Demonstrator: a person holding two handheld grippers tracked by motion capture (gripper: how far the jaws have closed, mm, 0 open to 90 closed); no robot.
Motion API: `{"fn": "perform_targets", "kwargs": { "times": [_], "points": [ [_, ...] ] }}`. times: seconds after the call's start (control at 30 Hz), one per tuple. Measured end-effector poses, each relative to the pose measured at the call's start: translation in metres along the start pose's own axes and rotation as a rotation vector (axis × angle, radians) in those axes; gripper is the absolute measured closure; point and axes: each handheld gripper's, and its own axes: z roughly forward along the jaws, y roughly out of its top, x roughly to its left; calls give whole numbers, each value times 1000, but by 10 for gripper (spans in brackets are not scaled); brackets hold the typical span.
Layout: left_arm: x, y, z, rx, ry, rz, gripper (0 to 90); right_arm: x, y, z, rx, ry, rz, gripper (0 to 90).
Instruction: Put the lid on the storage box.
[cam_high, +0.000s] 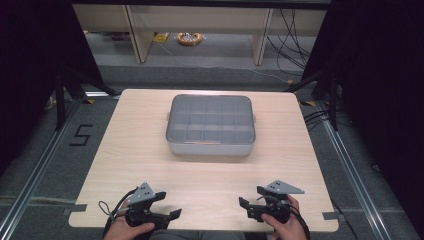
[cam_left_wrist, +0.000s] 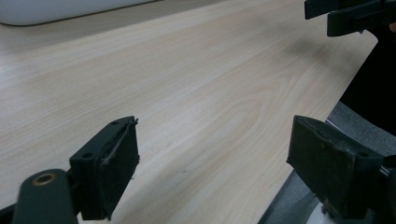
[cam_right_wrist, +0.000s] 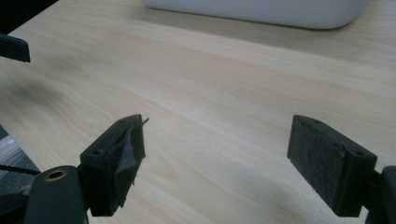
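- My left gripper (cam_high: 169, 212) rests at the tabletop's (cam_high: 130, 150) near edge, jaws spread wide, holding nothing.
- My right gripper (cam_high: 246, 206) mirrors it by the near right corner, equally wide, ready to reach.
- The lidded compartment box (cam_high: 210, 125) sits mid-tabletop toward the far edge, well apart from both.

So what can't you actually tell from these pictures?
- What the box holds: high view, its cloudy lid blurs the compartments.
- Most of the box: both gripper views, cut off by the top edge.
- The floor item: high view, too small.
- The right gripper: left gripper view, cut off by the corner.
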Motion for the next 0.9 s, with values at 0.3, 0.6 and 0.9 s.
{"fn": "perform_targets", "kwargs": {
  "times": [0.3,0.6,0.9],
  "points": [
    [-8,-8,-1,39,-12,37,158,3,-16,-7,39,19,-39,192],
    [-10,-13,-7,52,-6,30,158,5,-27,-12,63,20,-43,189],
    [-9,-20,-9,89,6,15,157,4,-34,-17,80,-6,-29,195]
  ]
}}
